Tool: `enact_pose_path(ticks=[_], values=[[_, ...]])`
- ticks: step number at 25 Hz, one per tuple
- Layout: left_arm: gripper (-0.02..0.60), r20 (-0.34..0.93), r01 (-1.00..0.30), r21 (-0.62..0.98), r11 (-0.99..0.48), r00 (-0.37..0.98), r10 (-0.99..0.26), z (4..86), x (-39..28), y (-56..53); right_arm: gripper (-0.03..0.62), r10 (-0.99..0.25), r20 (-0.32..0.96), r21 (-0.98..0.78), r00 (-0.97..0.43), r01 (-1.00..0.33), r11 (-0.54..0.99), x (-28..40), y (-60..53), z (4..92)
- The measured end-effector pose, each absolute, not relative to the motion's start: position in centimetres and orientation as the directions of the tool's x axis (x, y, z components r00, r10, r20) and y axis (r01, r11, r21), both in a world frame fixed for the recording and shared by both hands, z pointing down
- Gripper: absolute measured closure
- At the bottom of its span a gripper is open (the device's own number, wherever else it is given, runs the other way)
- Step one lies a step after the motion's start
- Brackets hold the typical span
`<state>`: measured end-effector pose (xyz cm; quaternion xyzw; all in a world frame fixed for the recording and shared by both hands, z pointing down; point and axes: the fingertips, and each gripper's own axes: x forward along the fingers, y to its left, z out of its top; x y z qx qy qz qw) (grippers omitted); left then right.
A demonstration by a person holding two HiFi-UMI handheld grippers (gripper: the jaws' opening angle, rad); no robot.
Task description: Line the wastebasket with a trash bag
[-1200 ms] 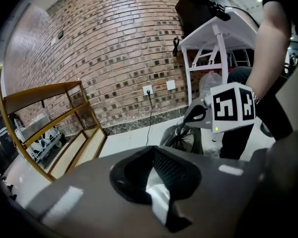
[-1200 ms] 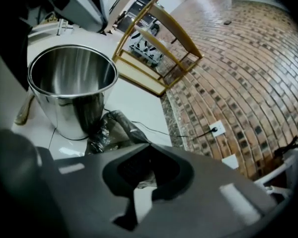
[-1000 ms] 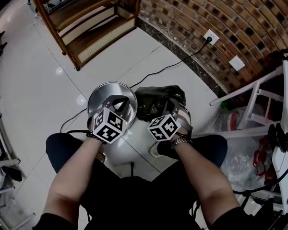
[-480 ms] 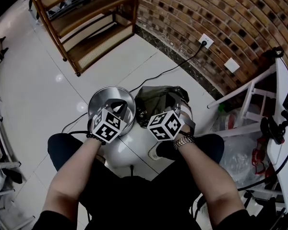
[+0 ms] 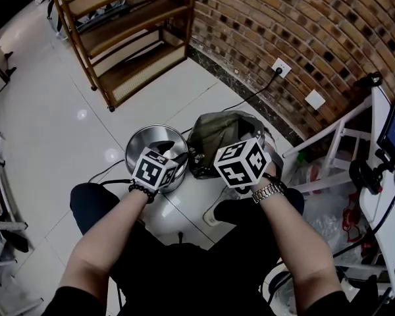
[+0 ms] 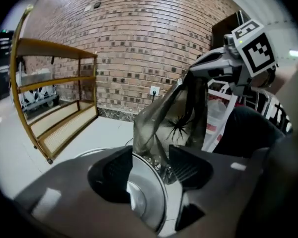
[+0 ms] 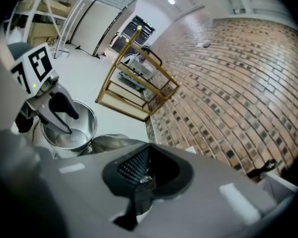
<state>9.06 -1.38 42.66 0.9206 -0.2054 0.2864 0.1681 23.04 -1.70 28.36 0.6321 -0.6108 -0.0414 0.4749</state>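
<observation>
A round metal wastebasket stands on the white floor between the person's knees. My left gripper is open. Its jaws have just been opening and now straddle the basket's rim, with the lower edge of the trash bag between them. The dark olive trash bag rises beside the basket. My right gripper is shut on the bag's film and holds it up, above and right of the basket. In the left gripper view the bag hangs stretched from the right gripper.
A wooden shelf unit stands at the back left, against a brick wall. A black cable runs from a wall socket across the floor. A white frame with plastic bags is at the right.
The right gripper has lifted, pulling the bag taller. The left gripper has rolled at the basket's rim and its jaws have opened.
</observation>
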Motion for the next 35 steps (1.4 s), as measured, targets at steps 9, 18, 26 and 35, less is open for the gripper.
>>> enact_pose_path(ticks=[9,18,26,35], values=[[0.322,0.585,-0.571,0.472,-0.672,0.773,-0.245,44.0,8.7,-1.7,0.591,-0.853,0.477,0.631,0.211,-0.758,0.166,22.3,-1.6,20.9],[0.322,0.543,-0.565,0.566,-0.600,0.803,-0.244,43.4,9.1,-2.4,0.591,-0.894,0.427,0.590,0.133,-0.790,0.165,20.0,-0.8,15.2],[0.541,0.503,-0.535,0.539,-0.651,0.824,-0.261,39.5,5.9,-2.4,0.591,-0.905,0.415,0.558,0.087,-0.810,0.178,18.8,-0.7,13.6],[0.580,0.561,-0.590,0.397,-0.703,0.762,-0.324,34.5,-0.8,-3.0,0.591,-0.902,0.431,0.497,0.014,-0.838,0.225,16.5,-1.1,14.6]])
